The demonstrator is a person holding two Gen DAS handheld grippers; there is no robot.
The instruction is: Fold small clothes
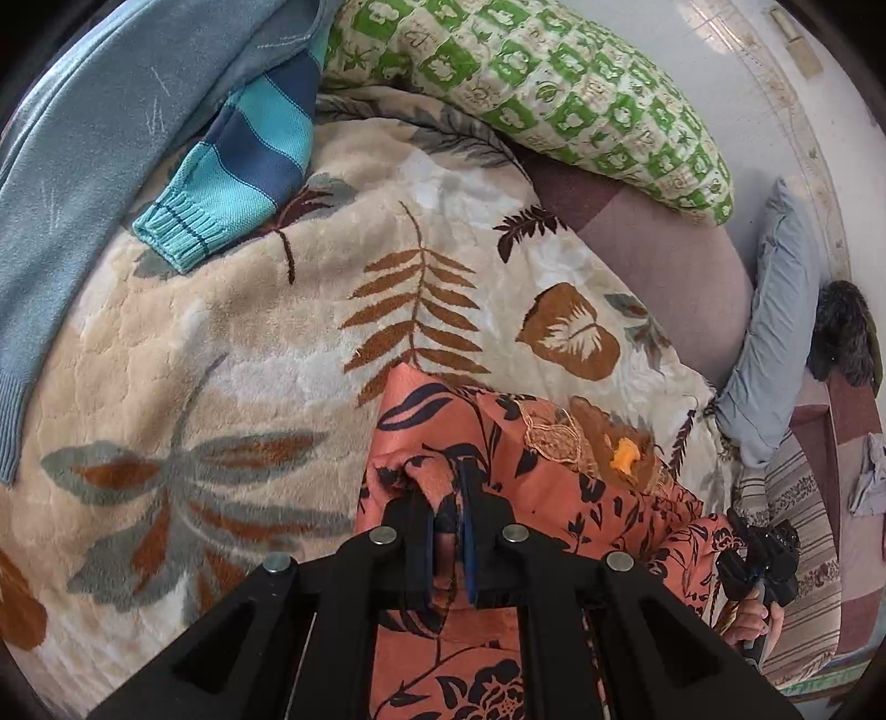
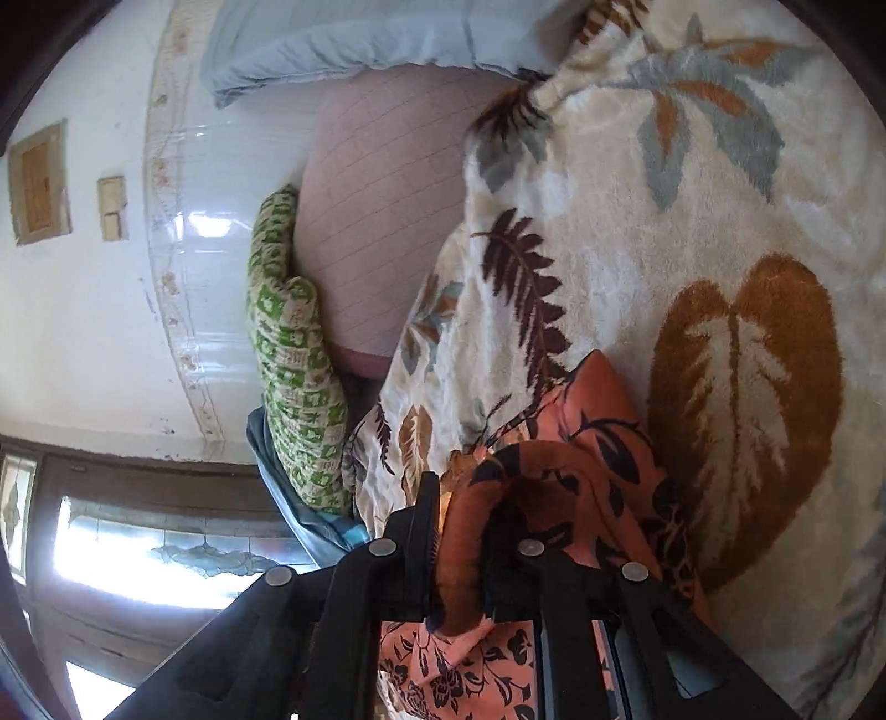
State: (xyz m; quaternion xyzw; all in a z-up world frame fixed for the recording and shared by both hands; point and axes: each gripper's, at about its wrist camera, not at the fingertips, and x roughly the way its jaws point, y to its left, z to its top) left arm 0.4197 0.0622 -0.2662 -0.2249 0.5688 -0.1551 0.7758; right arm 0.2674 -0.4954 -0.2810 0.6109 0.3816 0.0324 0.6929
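Spread over the bed, a leafy blanket (image 1: 232,343) carries an unfolded orange garment (image 1: 498,443), both grippers' fingers (image 1: 446,498) (image 2: 465,498) clenched on its cloth, folding barely begun.

Right gripper (image 2: 465,531) sat at 6 o'clock, jaws pinched on a bunched fold of the orange floral garment (image 2: 598,443). Garment lay on the cream leaf-print blanket (image 2: 609,277), which filled 1 to 5 o'clock. Green patterned pillow (image 2: 293,354) at 9 o'clock, beside the pink mattress (image 2: 382,210). Light blue pillow (image 2: 343,44) at 12. White tiled wall (image 2: 83,310) at 9 to 10, window (image 2: 166,554) at 8.
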